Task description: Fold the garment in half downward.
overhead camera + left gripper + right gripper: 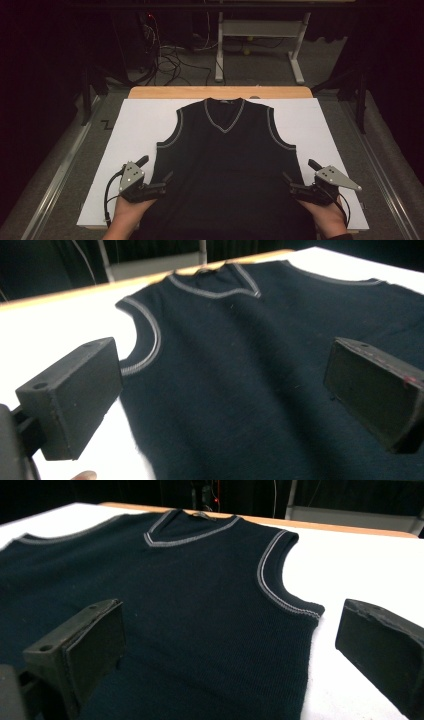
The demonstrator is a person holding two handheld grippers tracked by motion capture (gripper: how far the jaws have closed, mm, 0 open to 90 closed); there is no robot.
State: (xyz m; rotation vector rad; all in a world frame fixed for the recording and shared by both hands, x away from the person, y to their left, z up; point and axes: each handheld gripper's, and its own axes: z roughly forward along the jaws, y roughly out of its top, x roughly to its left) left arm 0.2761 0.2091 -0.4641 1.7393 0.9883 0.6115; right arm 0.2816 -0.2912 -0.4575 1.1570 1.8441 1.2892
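Jaws wide apart; black vest (227,165) flat, grey-trimmed.

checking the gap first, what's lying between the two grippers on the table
In the high view, the lower body of the black vest spans the stretch between the left gripper and right gripper; nothing else lies there.

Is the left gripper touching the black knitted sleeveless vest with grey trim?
Cannot tell. The left gripper view shows open jaws straddling the vest's side edge, neither contact nor gap plain.
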